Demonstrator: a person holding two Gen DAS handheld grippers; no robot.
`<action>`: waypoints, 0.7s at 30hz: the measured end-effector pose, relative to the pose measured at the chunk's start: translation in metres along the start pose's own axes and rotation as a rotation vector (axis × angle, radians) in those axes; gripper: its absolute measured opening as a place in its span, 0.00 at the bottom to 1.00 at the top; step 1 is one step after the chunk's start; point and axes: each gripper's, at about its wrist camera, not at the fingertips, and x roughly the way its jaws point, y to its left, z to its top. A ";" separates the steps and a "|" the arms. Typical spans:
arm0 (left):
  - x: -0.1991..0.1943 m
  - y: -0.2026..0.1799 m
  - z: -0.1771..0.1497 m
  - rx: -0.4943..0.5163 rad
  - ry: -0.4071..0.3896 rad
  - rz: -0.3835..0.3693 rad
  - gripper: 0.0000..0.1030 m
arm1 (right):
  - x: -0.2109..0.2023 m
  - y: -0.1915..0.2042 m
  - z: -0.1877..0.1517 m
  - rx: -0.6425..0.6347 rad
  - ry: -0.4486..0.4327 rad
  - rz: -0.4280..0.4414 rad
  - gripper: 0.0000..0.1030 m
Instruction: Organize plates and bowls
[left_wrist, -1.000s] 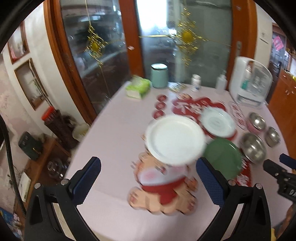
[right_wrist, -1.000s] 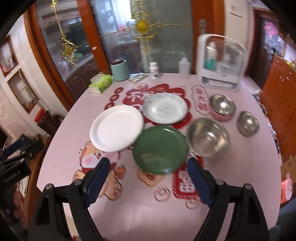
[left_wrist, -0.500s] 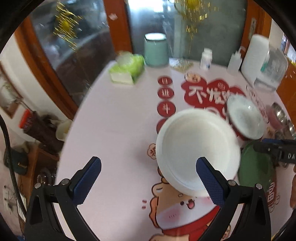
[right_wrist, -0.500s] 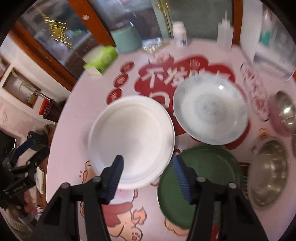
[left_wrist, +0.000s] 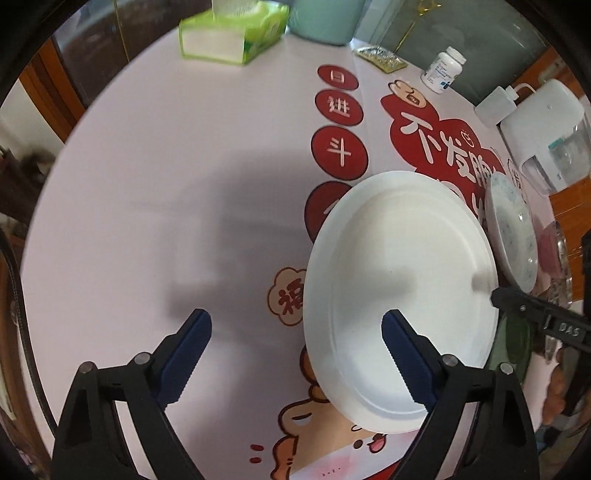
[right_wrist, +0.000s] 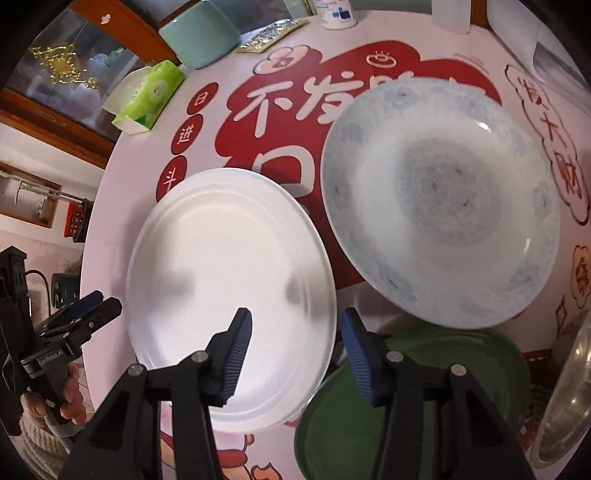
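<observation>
A white plate (left_wrist: 402, 291) (right_wrist: 229, 295) lies on the pink table. A pale blue patterned plate (right_wrist: 443, 206) (left_wrist: 511, 232) lies to its right and a green plate (right_wrist: 406, 398) (left_wrist: 513, 339) sits at the near right. My left gripper (left_wrist: 295, 347) is open, low over the table, straddling the white plate's left rim. My right gripper (right_wrist: 295, 347) is open, its jaws either side of the white plate's right rim, next to the green plate. The right gripper also shows in the left wrist view (left_wrist: 539, 317).
A steel bowl (right_wrist: 565, 406) is at the right edge. At the table's back stand a green tissue box (left_wrist: 232, 29), a teal canister (right_wrist: 199, 33), a white pill bottle (left_wrist: 443, 70) and a white appliance (left_wrist: 546, 122).
Both grippers have come down and forward onto the white plate. The right gripper's jaws have narrowed and now sit at the plate's right rim; the left now straddles the left rim.
</observation>
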 end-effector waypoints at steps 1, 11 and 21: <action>0.003 0.001 0.001 -0.002 0.007 -0.007 0.89 | 0.002 -0.001 0.000 0.002 0.003 0.000 0.44; 0.018 -0.005 0.005 0.021 0.072 -0.038 0.63 | 0.011 -0.005 0.002 0.001 0.006 -0.011 0.31; 0.019 -0.011 0.010 0.032 0.114 -0.038 0.25 | 0.010 -0.007 0.001 -0.003 0.001 -0.013 0.19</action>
